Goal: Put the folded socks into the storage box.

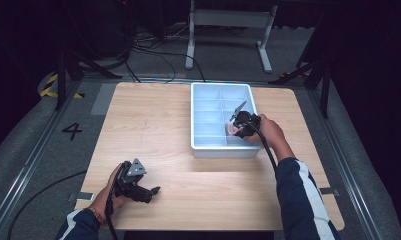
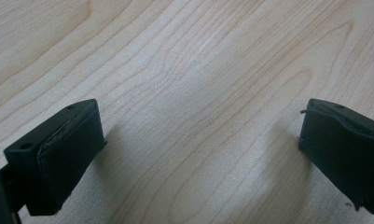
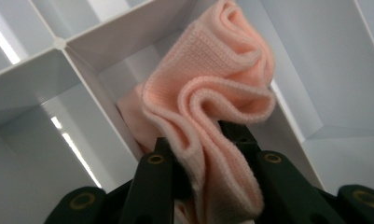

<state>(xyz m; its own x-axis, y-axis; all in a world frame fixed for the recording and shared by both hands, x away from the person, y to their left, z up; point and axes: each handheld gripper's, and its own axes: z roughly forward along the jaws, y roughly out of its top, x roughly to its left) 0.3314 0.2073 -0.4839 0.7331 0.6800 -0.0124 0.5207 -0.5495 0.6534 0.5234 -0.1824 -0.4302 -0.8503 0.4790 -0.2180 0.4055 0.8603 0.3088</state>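
A pale pink knitted cloth [image 3: 212,98] is bunched between the jaws of my right gripper [image 3: 208,158], which is shut on it. In the high view the right gripper [image 1: 236,129] reaches into the near right part of a white divided bin [image 1: 200,145], and a bit of the pink cloth [image 1: 231,130] shows beside it. The cloth hangs over a divider between compartments; which compartment it lies in is unclear. My left gripper [image 1: 155,190] rests low over the wooden table [image 1: 143,125] at the near left, open with nothing between its fingers [image 2: 58,158].
The bin stands at the table's right of centre, toward the far edge, with several compartments. Bare wood [image 2: 198,93] lies under the left gripper. Beyond the table are cables and a white metal frame [image 1: 228,20] on the floor.
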